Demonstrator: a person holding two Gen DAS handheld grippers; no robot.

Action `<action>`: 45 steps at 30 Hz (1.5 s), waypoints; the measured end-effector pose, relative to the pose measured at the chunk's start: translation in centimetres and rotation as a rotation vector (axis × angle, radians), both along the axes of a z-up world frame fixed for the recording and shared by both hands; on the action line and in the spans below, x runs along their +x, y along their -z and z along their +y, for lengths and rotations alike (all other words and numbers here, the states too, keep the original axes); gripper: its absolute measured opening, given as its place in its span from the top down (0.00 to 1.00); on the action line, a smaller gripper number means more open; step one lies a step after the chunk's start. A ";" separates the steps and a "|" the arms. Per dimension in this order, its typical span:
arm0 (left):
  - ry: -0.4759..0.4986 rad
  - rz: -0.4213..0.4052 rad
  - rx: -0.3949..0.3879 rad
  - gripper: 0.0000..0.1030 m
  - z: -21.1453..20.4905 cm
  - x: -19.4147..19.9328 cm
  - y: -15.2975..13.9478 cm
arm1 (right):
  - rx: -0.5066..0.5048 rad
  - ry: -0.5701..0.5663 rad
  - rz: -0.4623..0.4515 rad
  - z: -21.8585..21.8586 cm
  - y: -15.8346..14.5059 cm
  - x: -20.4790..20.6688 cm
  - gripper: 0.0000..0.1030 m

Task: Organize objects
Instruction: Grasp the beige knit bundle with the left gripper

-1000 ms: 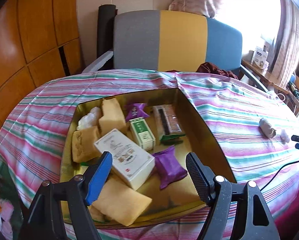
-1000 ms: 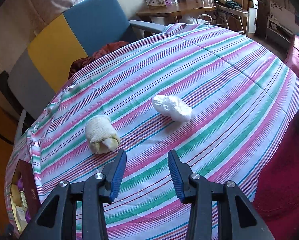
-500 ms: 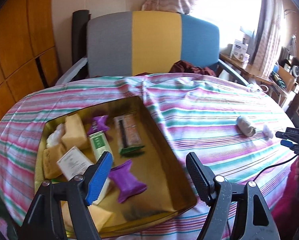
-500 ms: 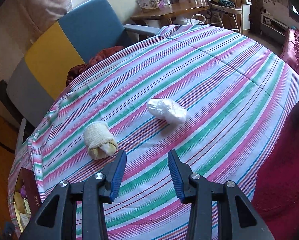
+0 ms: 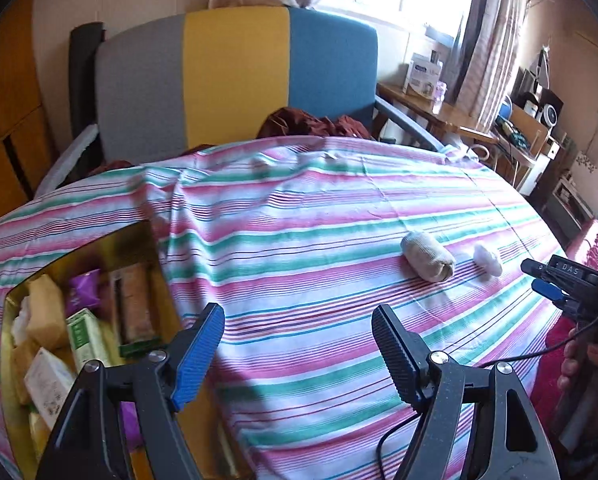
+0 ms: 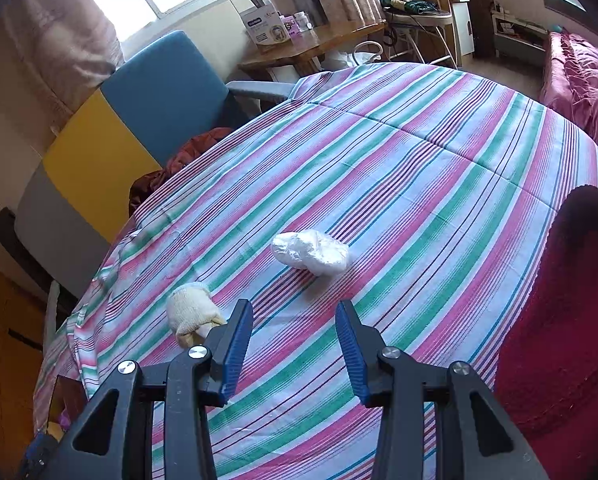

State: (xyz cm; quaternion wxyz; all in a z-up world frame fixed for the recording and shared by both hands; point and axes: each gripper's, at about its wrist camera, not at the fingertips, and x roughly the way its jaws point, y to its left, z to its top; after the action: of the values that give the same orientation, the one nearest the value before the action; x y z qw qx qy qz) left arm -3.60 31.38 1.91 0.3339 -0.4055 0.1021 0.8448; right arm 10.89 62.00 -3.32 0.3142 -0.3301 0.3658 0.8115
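Observation:
A cream rolled sock [image 6: 191, 312] and a white crumpled bundle [image 6: 311, 254] lie on the striped tablecloth [image 6: 419, 200]. My right gripper [image 6: 295, 344] is open and empty, just in front of them, the sock by its left finger. In the left wrist view the sock [image 5: 427, 258] and the white bundle [image 5: 487, 260] lie far right, near the right gripper [image 5: 547, 280]. My left gripper [image 5: 299, 352] is open and empty above the cloth. A gold tin box [image 5: 159, 280] with several packets sits at its lower left.
A grey, yellow and blue chair [image 5: 235, 80] stands behind the table with a dark red cloth [image 5: 315, 124] on its seat. A wooden side table [image 6: 311, 44] with boxes is beyond. A red fabric [image 6: 559, 320] lies at the table's right edge.
My left gripper has swung right, away from the tin box and toward the sock and bundle. My right gripper has moved slightly closer to the two items.

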 end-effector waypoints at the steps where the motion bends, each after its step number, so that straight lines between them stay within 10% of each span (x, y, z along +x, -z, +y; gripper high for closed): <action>1: 0.007 -0.010 -0.009 0.25 0.7 -0.1 0.3 | -0.003 -0.005 -0.003 0.0 0.1 -0.1 0.58; 20: 0.100 -0.255 -0.014 0.24 14.9 -1.8 5.8 | -0.117 -0.018 0.092 0.7 0.8 0.5 0.55; 30: 0.118 -0.208 -0.080 0.13 23.7 -2.6 8.5 | -0.151 -0.015 0.104 1.2 1.2 0.7 0.54; 33: 0.165 -0.279 -0.066 0.41 23.4 -2.7 10.5 | -0.156 -0.009 0.104 1.3 1.3 0.7 0.54; 45: 0.163 -0.127 -0.004 0.49 12.7 -0.6 10.9 | -0.182 -0.068 0.016 0.5 2.0 -0.9 0.54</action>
State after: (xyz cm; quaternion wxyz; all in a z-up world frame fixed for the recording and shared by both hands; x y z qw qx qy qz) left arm -4.19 44.03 -9.01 0.4066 -0.4492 0.1151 0.7872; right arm 10.00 62.54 -5.35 0.2523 -0.3630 0.4291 0.7877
